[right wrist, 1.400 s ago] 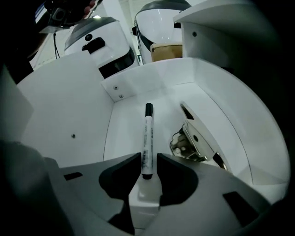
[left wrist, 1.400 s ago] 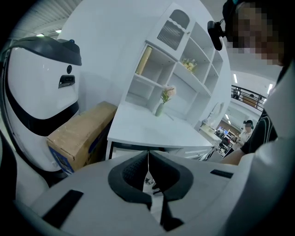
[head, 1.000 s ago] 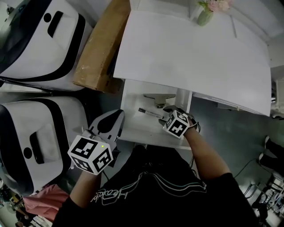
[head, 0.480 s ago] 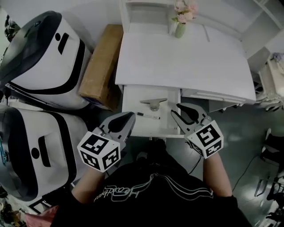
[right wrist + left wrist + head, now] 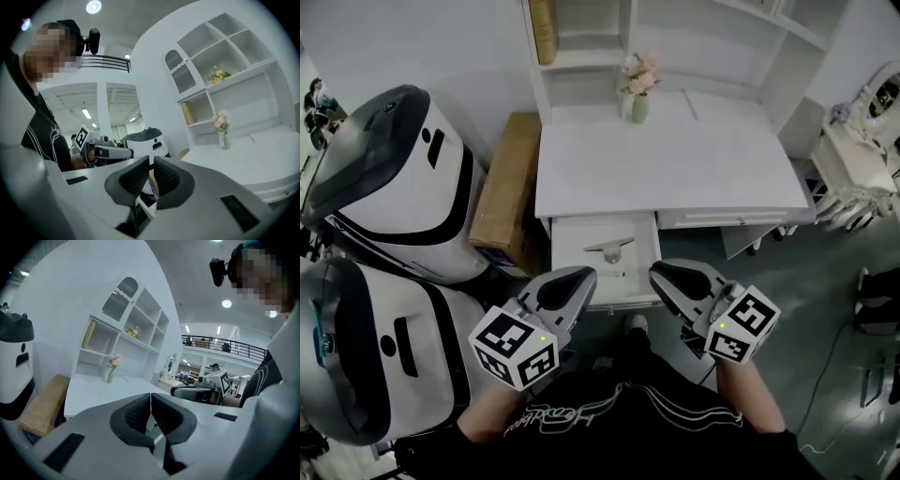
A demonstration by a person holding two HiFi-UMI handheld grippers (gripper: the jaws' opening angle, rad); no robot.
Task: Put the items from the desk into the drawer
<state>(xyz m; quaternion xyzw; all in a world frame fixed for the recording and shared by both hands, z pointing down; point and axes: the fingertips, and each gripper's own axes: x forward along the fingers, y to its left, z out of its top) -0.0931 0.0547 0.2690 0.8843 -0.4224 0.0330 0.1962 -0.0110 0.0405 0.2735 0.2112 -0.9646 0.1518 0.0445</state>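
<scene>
The white desk (image 5: 675, 169) bears only a vase of pink flowers (image 5: 638, 105) at its back edge. Its open drawer (image 5: 556, 258) holds a grey metal piece (image 5: 609, 250) and a dark pen (image 5: 616, 274). My left gripper (image 5: 584, 275) is shut and empty, raised over the drawer's front left corner. My right gripper (image 5: 660, 273) hangs beside it at the front right corner; its jaws have just been closing with nothing between them and now stand shut. The left gripper view shows the meeting jaws (image 5: 150, 394) and the vase (image 5: 110, 376). The right gripper view shows its jaws (image 5: 151, 159) together.
Two big white-and-black machines (image 5: 394, 187) (image 5: 366, 356) stand left of the desk. A long cardboard box (image 5: 508, 192) lies between them and the desk. White shelves (image 5: 675, 37) rise behind the desk, with a book (image 5: 544, 28). A small white table (image 5: 853, 169) stands at the right.
The right gripper has come up out of the drawer, leaving the pen there, and its jaws have gone from open to shut. The left gripper rose too. The view now takes in the shelves.
</scene>
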